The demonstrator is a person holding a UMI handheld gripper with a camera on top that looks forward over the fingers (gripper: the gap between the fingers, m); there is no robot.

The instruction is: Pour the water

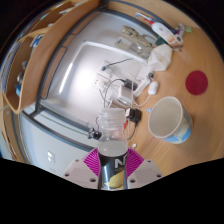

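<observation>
The gripper [112, 163] held a clear plastic bottle [110, 128] between its two fingers, the magenta pads [95, 161] pressed against the bottle's lower body from either side, so the jaws stood narrow and clamped on it. The bottle rose upright just ahead of the fingers, its ribbed transparent wall showing faint reflections; its dark base sat down between the pads. Whether it held water could not be told.

Beyond the bottle lay a wooden table [55, 60], and on it a large grey mat [75, 85] covered much of the middle. A white paper cup [168, 117] with a light blue band near its foot stood to the right of the bottle, near the front edge of the table, its open mouth turned toward the camera and slightly tilted in the wide lens. It stood apart from the bottle and the fingers.

Further back, near the far right corner of the table, a round dark red coaster [197, 82] lay flat on the wood. Along the far edge sat a loose clutter of white items and cables [150, 55], too small to name. A thin wire trailed across the mat toward the bottle.
</observation>
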